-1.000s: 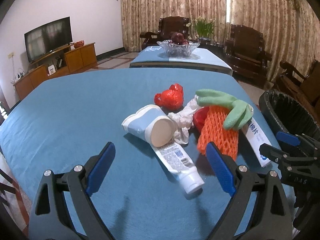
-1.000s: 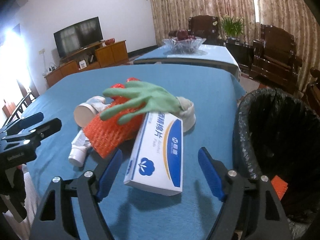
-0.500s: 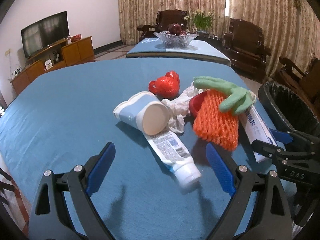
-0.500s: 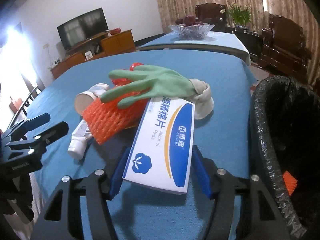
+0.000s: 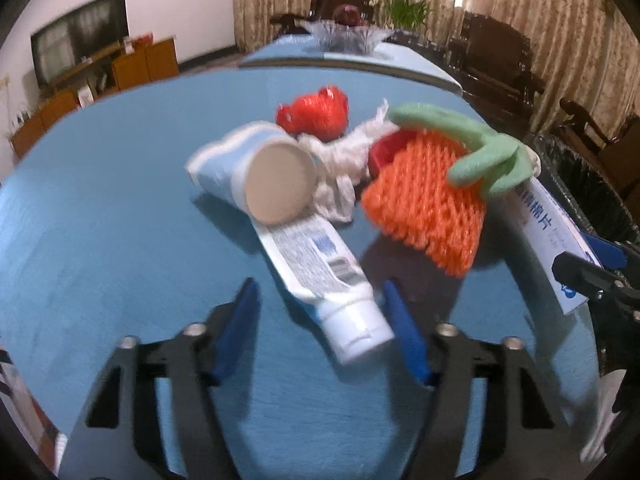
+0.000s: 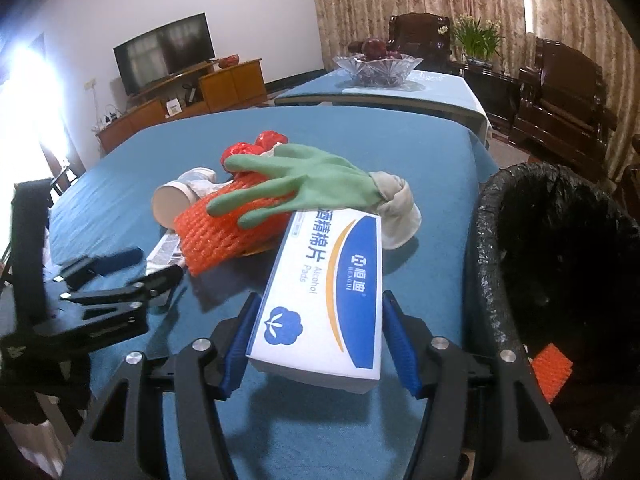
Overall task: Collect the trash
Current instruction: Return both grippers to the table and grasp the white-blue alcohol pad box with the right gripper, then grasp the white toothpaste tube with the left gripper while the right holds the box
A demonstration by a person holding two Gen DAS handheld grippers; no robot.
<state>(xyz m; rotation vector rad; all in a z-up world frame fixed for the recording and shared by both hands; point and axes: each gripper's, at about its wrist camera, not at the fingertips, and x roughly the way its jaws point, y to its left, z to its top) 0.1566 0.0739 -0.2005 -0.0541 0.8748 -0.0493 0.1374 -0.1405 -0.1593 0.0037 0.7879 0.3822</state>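
- The right gripper's [image 6: 318,332] blue fingers [image 6: 240,344] are clamped on the near end of the white-and-blue alcohol pads box [image 6: 328,288], one pad flat on each long side. The far end of the box is tucked under the cuff of the green glove [image 6: 304,188].
- The left gripper's [image 5: 320,320] fingers [image 5: 236,328] have just been closing and stand either side of the cap end of the white tube [image 5: 320,276]. The right pad looks to be touching the cap and the left one stands clear of it, so nothing is gripped yet.
- The tube lies flat on the blue worktop [image 5: 100,220], its crimped end under the tipped paper cup [image 5: 256,172].
- Beyond the cup lie a crumpled white tissue [image 5: 340,160] and a red wrapper [image 5: 312,114]; the orange foam net [image 5: 424,200] lies to the right with the glove draped over it.
- The left wrist view shows the tube in full along with the tissue. The right wrist view shows only a strip of the tube's label beside the net.
- The right wrist view looks down into the black-lined bin [image 6: 560,240] at the worktop's right edge, with an orange net scrap [image 6: 550,372] against its inner wall. The left wrist view catches only the bin's rim.
- Each view shows the other gripper at its edge.
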